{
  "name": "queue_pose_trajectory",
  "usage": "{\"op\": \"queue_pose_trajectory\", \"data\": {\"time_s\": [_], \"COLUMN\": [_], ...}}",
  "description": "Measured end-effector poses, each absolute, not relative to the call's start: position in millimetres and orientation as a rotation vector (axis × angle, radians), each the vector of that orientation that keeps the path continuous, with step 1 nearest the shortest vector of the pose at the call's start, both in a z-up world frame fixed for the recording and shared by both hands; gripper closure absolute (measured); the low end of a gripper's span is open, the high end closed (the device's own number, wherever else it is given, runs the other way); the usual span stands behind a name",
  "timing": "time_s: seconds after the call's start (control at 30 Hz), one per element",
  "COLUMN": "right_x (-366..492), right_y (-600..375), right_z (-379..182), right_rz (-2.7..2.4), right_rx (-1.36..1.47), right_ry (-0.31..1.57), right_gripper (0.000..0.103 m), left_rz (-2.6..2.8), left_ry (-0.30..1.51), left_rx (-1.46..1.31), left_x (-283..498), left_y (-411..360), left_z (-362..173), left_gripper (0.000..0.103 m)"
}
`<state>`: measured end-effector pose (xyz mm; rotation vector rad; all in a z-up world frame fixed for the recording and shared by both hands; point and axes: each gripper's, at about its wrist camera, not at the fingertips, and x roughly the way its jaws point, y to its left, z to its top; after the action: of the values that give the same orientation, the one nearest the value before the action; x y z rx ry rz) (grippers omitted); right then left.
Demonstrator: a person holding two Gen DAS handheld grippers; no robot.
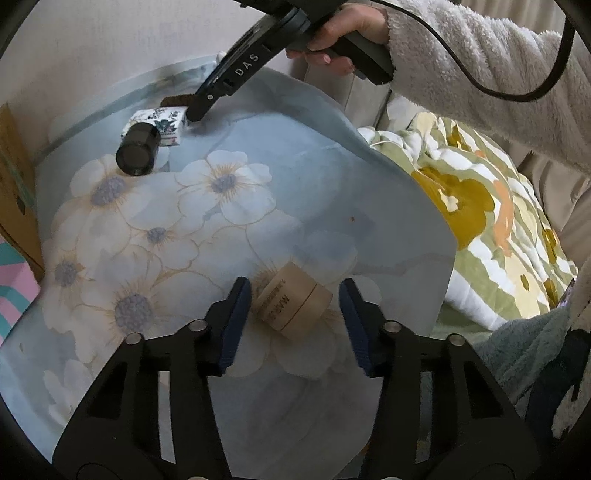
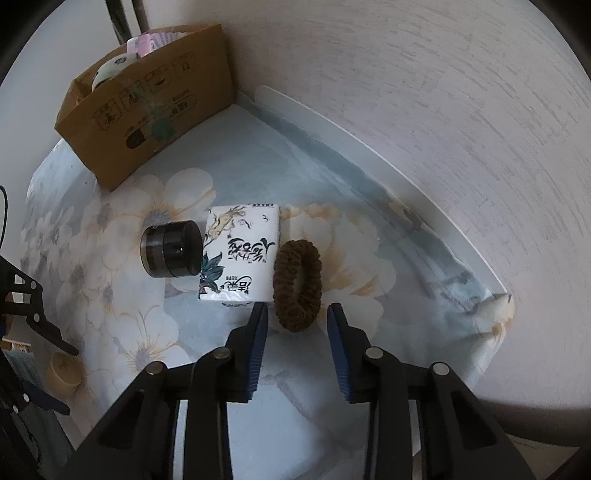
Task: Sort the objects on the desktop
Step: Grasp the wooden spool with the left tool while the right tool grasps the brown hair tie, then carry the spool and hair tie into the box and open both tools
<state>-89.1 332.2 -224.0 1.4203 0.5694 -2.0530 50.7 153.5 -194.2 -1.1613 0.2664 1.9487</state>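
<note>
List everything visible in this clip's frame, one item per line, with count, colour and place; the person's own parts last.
jar: 1, beige, on its side between the left claw's fingers
black jar: 1, on its side, against the tissue pack's left edge
tissue pack: 1, white with print, mid-table
scrunchie: 1, brown, right of the pack
box: 1, brown cardboard, far left by the wall, items inside
cloth: 1, pale blue floral, covering the table
quilt: 1, green-yellow floral, beside the table
left claw: open around the beige jar
right claw: open at the scrunchie's near end
hand: 1, holding the right claw's handle
</note>
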Motion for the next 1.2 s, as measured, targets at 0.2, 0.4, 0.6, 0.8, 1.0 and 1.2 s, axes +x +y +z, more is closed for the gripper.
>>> {"op": "queue_pose_trajectory", "data": {"time_s": [0.2, 0.4, 0.6, 0.8, 1.0, 1.2], "right_x": [-86.7, -83.5, -79.6, -75.1, -67.5, -72.4], "right_y": [327.3, 329.6, 334.6, 338.0, 346.5, 325.5], "right_z": [-224.1, -217.3, -200.6, -174.2, -139.0, -107.4], "right_rz": [-2.023, -2.052, -2.092, -2.124, -2.154, -2.185], "right_rx": [1.412, 1.405, 1.402, 1.398, 1.385, 1.394], "right_ry": [0.578, 0.551, 0.517, 0.498, 0.482, 0.509], "right_gripper": [0.09, 0.092, 0.092, 0.092, 0.092, 0.092], "left_rz": [1.928, 1.927, 1.93, 1.949, 2.006, 2.073], "left_ry": [0.252, 0.229, 0.222, 0.177, 0.16, 0.169], "left_rx": [-1.159, -1.151, -1.148, -1.15, -1.124, -1.092], "left_x": [50.8, 52.1, 49.7, 38.8, 20.8, -0.6], "left_y": [150.9, 147.3, 142.3, 129.1, 107.0, 73.2], "left_z": [-194.4, -188.6, -176.6, -152.3, -114.9, -74.6], "left_gripper": [0.065, 0.065, 0.065, 0.065, 0.065, 0.065]}}
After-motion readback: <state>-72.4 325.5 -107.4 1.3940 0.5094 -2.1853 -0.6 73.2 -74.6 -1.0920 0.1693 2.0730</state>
